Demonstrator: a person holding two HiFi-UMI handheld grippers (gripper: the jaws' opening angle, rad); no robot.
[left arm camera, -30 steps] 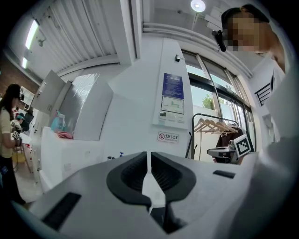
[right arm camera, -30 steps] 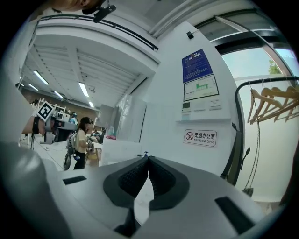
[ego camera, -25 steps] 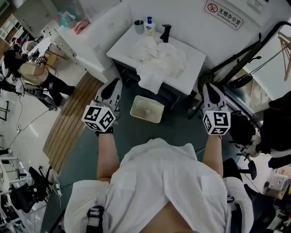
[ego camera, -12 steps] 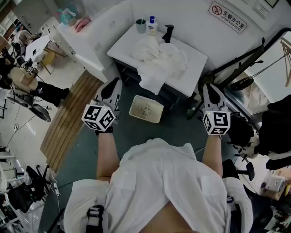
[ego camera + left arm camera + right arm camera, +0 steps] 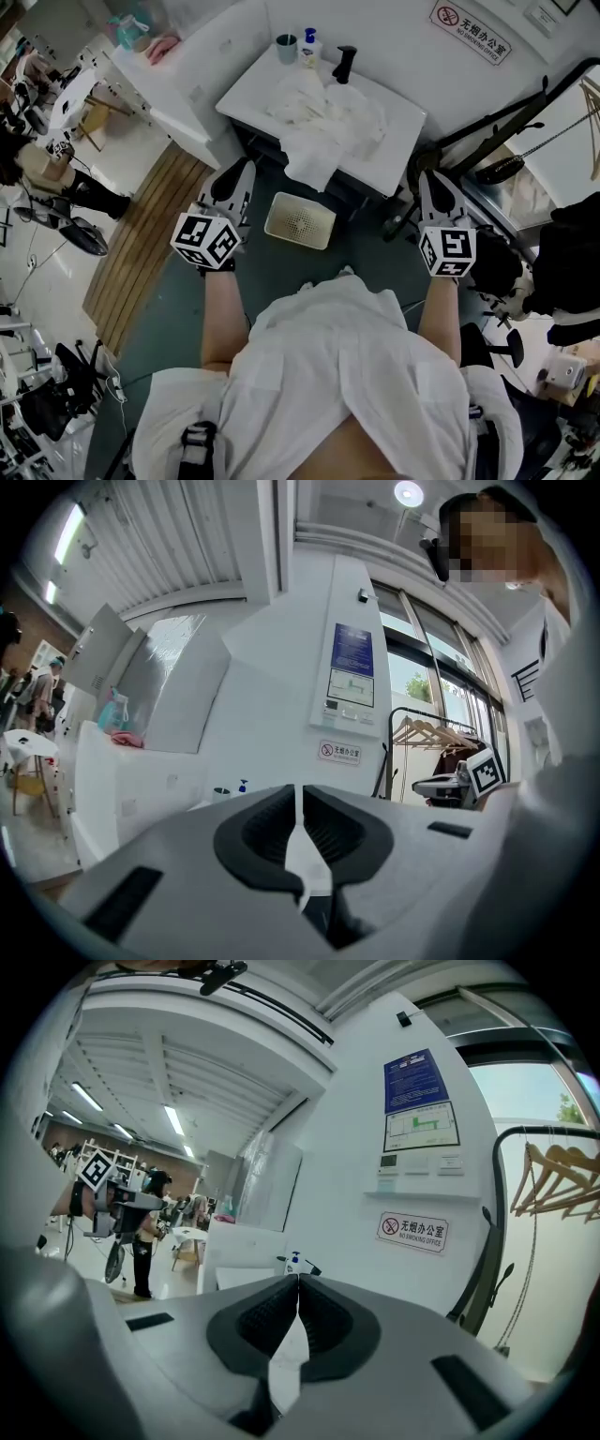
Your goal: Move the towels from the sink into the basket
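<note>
The white towels (image 5: pixel 328 117) lie heaped in the sink (image 5: pixel 398 141), which is sunk into the white worktop. One corner spills over the front edge and hangs down. Just below it on the floor stands the cream basket (image 5: pixel 300 220), empty as far as I can see.

My left claw (image 5: pixel 239 176) and right claw (image 5: pixel 434 184) hang level, well short of the sink, one either side of the basket. Both are pressed together with nothing between the pads; the left shows only a hairline slit.

The step in hand, I reckon, is the first reach. I should spread a claw before closing in, go for the hanging corner or the top fold of the heap, and pinch deep enough that the cloth will not slip. Then I lift clear of the rim, keeping away from the black tap (image 5: pixel 343 66) and the soap bottle (image 5: pixel 308 47) behind.

Since a second ago little has changed. My claws have stayed shut and barely shifted, while the seated person at the far left has slid toward the edge of view.
</note>
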